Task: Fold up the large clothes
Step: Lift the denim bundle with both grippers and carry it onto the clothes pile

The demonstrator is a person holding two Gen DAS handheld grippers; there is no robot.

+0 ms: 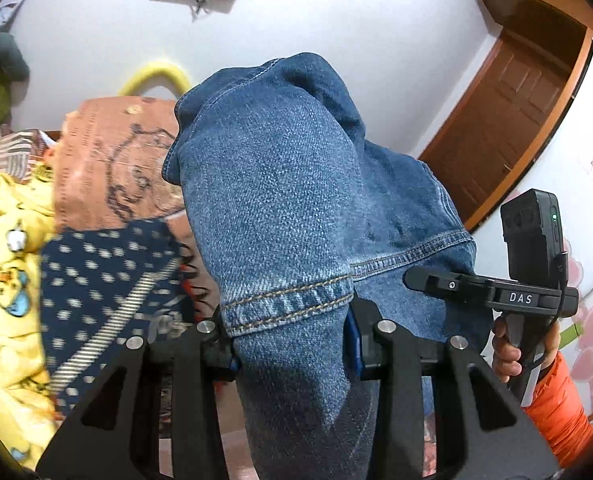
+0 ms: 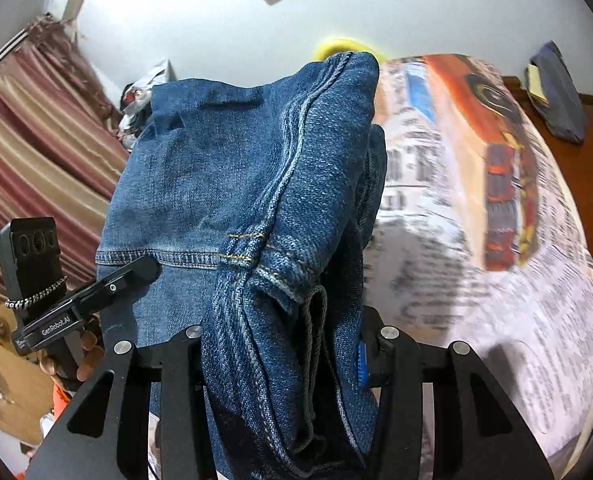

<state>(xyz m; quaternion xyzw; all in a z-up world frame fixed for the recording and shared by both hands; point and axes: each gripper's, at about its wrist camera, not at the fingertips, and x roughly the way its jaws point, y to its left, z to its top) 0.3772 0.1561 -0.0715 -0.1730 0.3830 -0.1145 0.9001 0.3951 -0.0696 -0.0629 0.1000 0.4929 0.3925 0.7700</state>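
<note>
Blue denim jeans hang lifted in the air, bunched over both grippers. In the left wrist view my left gripper is shut on a folded leg just below its stitched hem, and the cloth hides the fingertips. In the right wrist view my right gripper is shut on a thick bundle of the jeans near a hem and side seam. Only a blue pad shows beside the cloth. The two grippers sit close together side by side, each one's camera body visible from the other.
Below lies a bed with an orange and white printed sheet. A yellow garment and a navy dotted cloth lie at the left. There is a wooden door at the right, a striped curtain, and a hand in an orange sleeve.
</note>
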